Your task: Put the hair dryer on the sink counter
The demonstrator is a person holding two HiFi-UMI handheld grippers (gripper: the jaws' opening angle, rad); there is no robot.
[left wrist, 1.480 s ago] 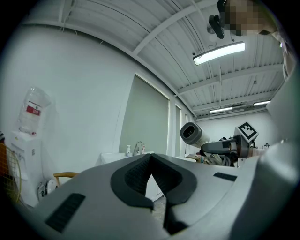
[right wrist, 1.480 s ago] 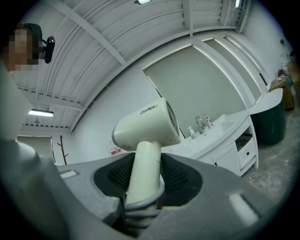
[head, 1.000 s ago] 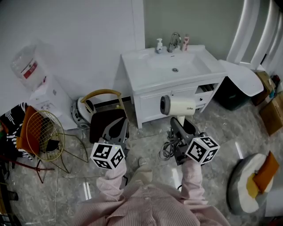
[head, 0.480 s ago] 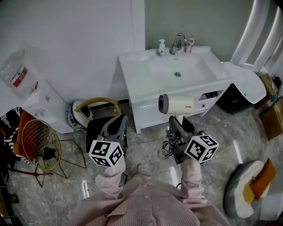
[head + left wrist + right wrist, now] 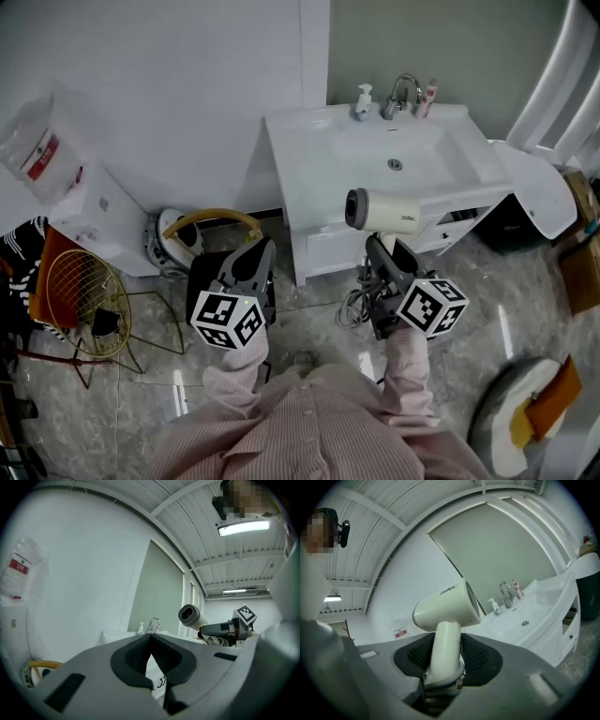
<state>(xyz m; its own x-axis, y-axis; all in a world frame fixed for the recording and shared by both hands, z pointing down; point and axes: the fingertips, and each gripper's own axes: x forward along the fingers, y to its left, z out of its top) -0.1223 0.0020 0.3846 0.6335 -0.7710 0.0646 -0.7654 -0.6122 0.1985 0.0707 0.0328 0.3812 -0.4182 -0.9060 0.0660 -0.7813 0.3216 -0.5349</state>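
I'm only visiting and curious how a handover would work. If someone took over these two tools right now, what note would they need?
Right gripper: shut on the hair dryer, clamping its handle. The dryer is held in the air in front of the sink counter, not resting on anything.
Left gripper: shut and empty, held low on the left.
Done: the dryer is picked up and carried to the sink.
Left: lower it onto a bare part of the counter, probably beside the basin and away from the faucet, then open the right gripper and pull back.
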